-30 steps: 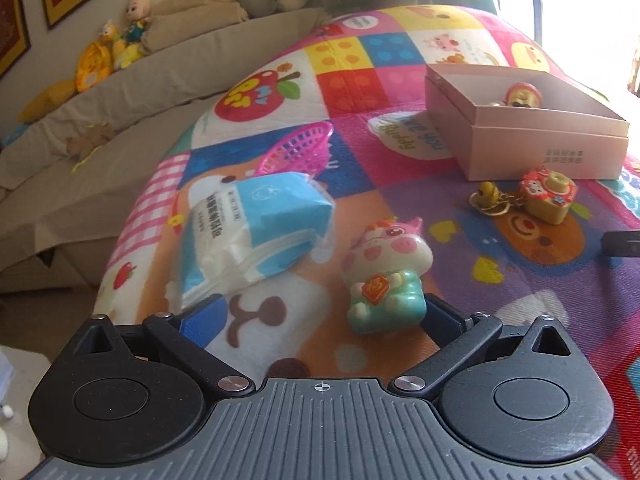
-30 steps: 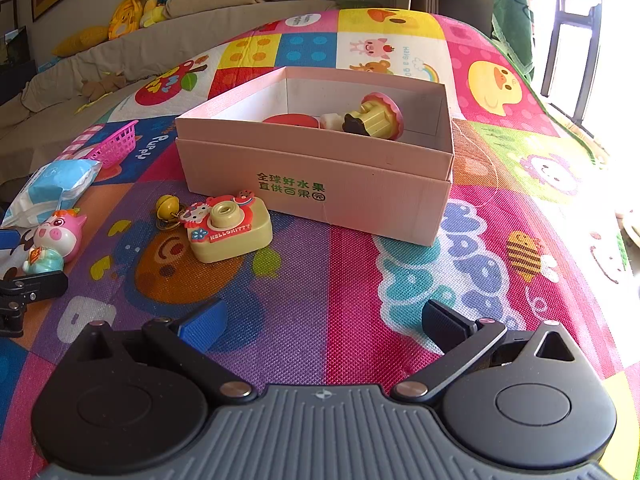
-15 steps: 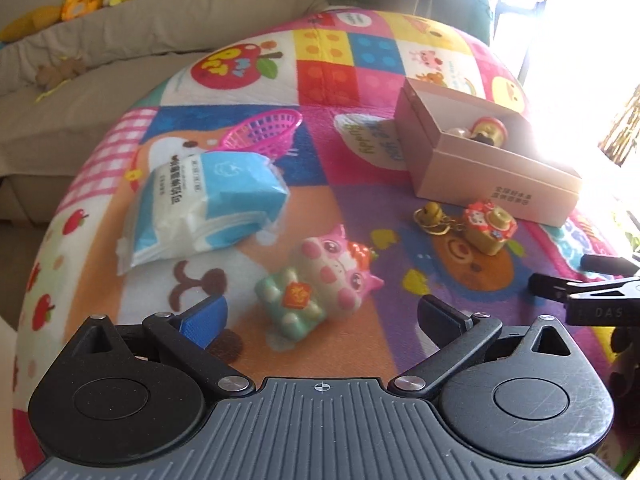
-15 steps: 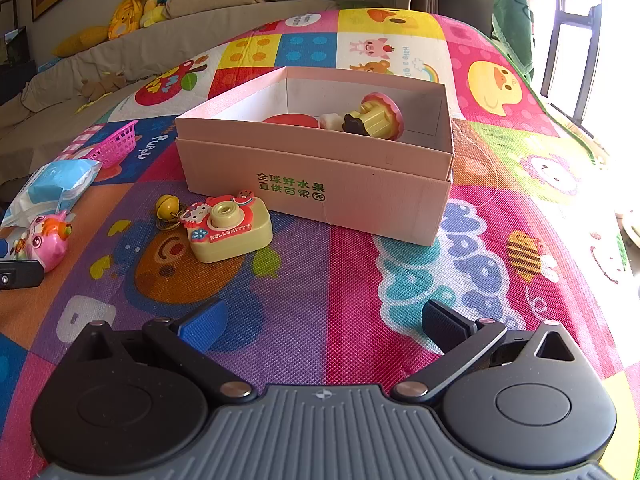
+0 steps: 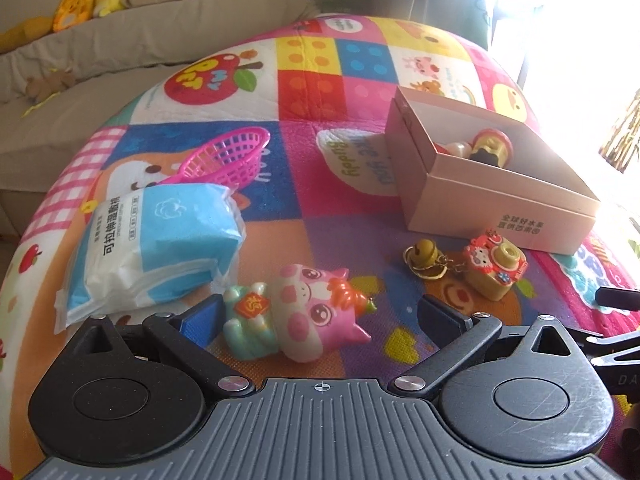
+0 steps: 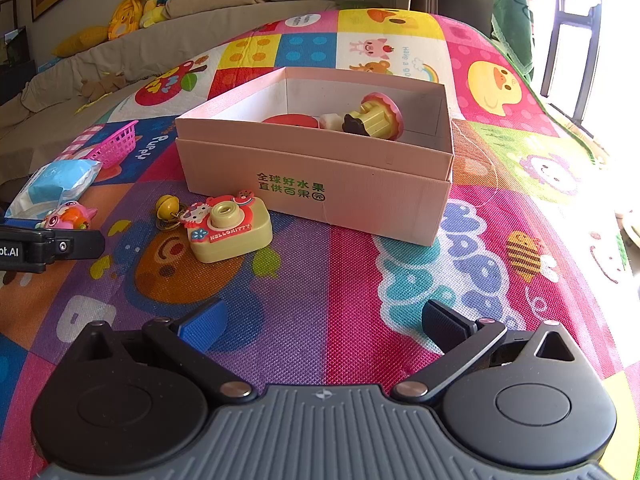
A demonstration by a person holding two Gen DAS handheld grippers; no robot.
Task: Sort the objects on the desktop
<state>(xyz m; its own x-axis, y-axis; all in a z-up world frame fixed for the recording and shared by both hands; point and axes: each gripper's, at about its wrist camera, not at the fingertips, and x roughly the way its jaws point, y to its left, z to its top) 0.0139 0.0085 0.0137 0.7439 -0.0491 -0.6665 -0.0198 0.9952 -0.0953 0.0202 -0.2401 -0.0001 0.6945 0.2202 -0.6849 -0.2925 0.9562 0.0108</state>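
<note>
Pink cardboard box (image 6: pixel 320 184) at our two o'clock holds a cupcake toy (image 6: pixel 376 117); our left gripper (image 5: pixel 320 312), fingers spread wide, straddles the toppled pig toy (image 5: pixel 296 312) unclamped; right gripper (image 6: pixel 320 322) gapes empty.

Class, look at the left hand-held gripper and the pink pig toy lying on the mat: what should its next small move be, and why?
Probably close the left hand-held gripper on the pink pig toy. The toy lies on its side between the open fingers, nothing is held yet, and the pink box, which already holds toys, waits beyond it.
</note>
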